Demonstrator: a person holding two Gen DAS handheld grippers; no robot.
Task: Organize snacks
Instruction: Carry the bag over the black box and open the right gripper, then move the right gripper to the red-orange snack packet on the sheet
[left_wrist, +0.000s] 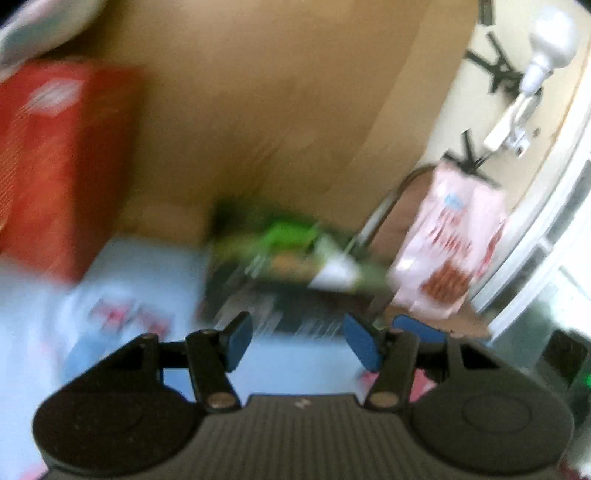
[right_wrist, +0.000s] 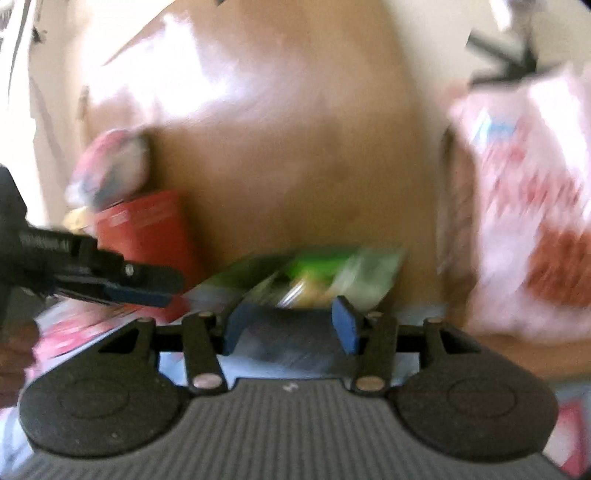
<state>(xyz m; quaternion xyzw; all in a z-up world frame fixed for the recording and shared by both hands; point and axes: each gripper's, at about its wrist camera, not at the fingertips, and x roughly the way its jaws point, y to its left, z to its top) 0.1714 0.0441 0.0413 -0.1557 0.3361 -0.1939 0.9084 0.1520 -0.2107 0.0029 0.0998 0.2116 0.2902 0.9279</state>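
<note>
Partway: red carton (right_wrist: 147, 229) and pink printed bag (right_wrist: 532, 206) stood in brown cardboard box (right_wrist: 280, 147) at frame edges, green packet (right_wrist: 332, 273) (blurred) lay centre, unplaced; left gripper (left_wrist: 295, 339) and right gripper (right_wrist: 290, 325) both spread, grasping nothing.

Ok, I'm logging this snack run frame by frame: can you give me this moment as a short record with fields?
setting: brown cardboard box behind the snacks
snacks: red box, green packet, pink bag
left tool: open, holding nothing
right tool: open, just short of the green packet
image quality: heavy motion blur, labels unreadable
</note>
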